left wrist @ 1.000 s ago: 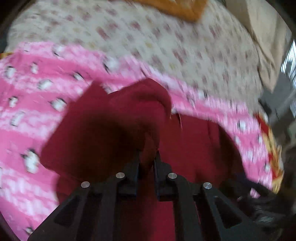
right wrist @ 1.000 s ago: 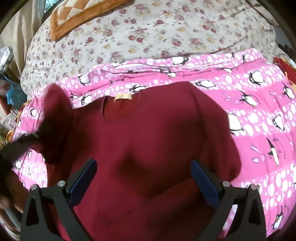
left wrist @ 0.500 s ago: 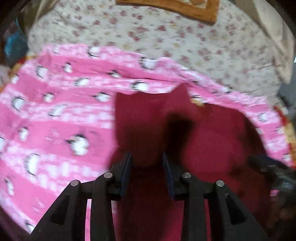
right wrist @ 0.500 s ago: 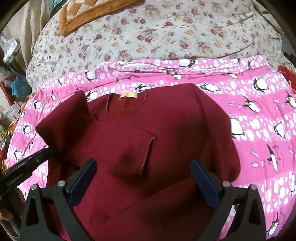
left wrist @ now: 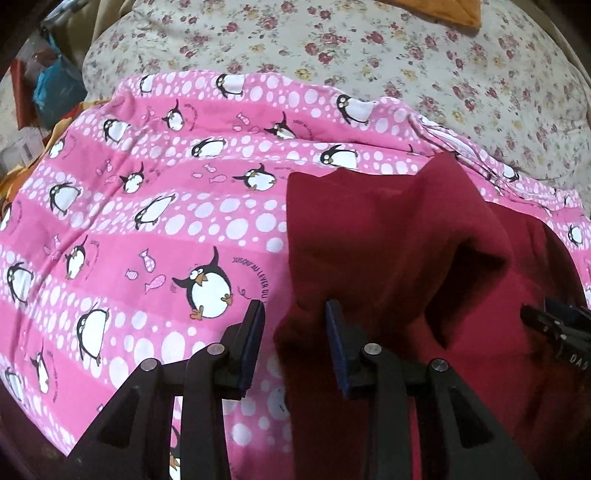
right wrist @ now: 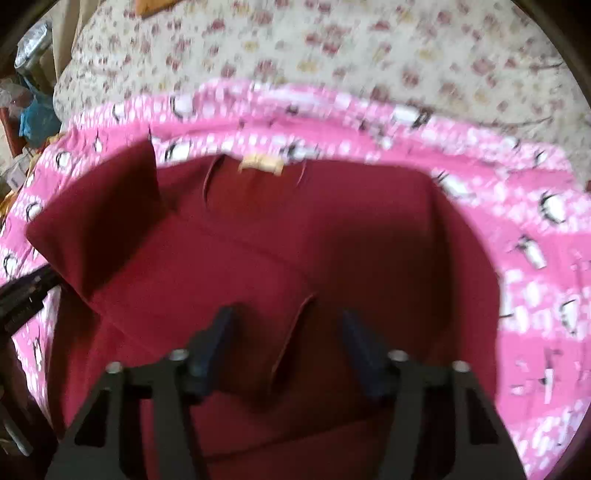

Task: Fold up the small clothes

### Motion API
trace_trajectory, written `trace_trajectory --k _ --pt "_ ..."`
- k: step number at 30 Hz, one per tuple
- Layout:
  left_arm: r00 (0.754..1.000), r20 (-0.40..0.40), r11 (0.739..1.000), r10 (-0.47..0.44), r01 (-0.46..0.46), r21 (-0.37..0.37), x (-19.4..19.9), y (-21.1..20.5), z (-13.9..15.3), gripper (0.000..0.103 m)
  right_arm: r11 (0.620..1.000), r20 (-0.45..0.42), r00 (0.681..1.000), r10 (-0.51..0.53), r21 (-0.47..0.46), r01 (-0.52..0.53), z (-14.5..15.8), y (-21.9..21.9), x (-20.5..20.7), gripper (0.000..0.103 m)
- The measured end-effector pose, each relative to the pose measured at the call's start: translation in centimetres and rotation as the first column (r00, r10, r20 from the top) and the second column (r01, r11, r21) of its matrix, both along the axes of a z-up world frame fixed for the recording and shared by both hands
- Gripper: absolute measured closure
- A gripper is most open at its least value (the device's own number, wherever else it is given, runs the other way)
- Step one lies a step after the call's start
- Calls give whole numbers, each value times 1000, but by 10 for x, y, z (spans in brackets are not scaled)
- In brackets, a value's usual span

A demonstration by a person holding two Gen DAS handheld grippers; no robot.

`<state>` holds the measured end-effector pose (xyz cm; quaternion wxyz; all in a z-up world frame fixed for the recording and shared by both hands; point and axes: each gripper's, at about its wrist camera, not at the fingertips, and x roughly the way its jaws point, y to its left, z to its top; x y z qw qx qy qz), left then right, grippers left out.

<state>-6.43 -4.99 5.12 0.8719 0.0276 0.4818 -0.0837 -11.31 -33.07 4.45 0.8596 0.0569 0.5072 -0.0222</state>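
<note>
Hovering above a maroon shirt [left wrist: 388,240] with both tools tipped steeply down toward the bed. Gripping nothing with the left gripper [left wrist: 293,310]: a narrow gap only, having just opened a little, with the shirt's outer edge lying in that gap close to one pad and pink cloth showing beside the other. Cannot tell whether that pad actually touches the fabric. Pinching nothing yet with the right gripper [right wrist: 288,317] either: roughly half open, having just been closing, straddling the hemmed end of a folded-over sleeve [right wrist: 207,280] with a clear gap on either side of it. Blurred in the right wrist view, so not possible to judge how close to the cloth.

Lying front-up and mostly flat on a pink penguin blanket [left wrist: 147,221], collar and its pale neck label [right wrist: 260,164] at the far side, one sleeve turned inward across the chest, a raised fold of fabric standing up along the shoulder nearest the left gripper. Spread in turn over a floral bedsheet [left wrist: 369,55], with an orange cushion [left wrist: 443,11] just at the top edge
</note>
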Motion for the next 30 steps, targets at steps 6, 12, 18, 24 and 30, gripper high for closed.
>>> trace_trajectory --k 6,12,18,24,30 --pt "999 -32 997 44 -46 -67 3 16 1 90 998 94 994 50 -49 -46 25 0 -6 98" --pt "998 -47 994 50 -54 -94 1 22 1 89 971 205 977 -58 -216 103 58 -31 -7 98" --pt "999 -27 992 42 -45 -117 -6 30 14 89 952 116 983 -146 -255 171 18 -63 3 98" --pt "997 -43 974 68 -75 -216 -1 48 13 90 957 132 979 -158 -226 185 20 -67 -4 98" --pt "992 -121 923 42 -85 -375 14 40 1 87 953 173 971 -165 -225 202 33 -67 -3 98"
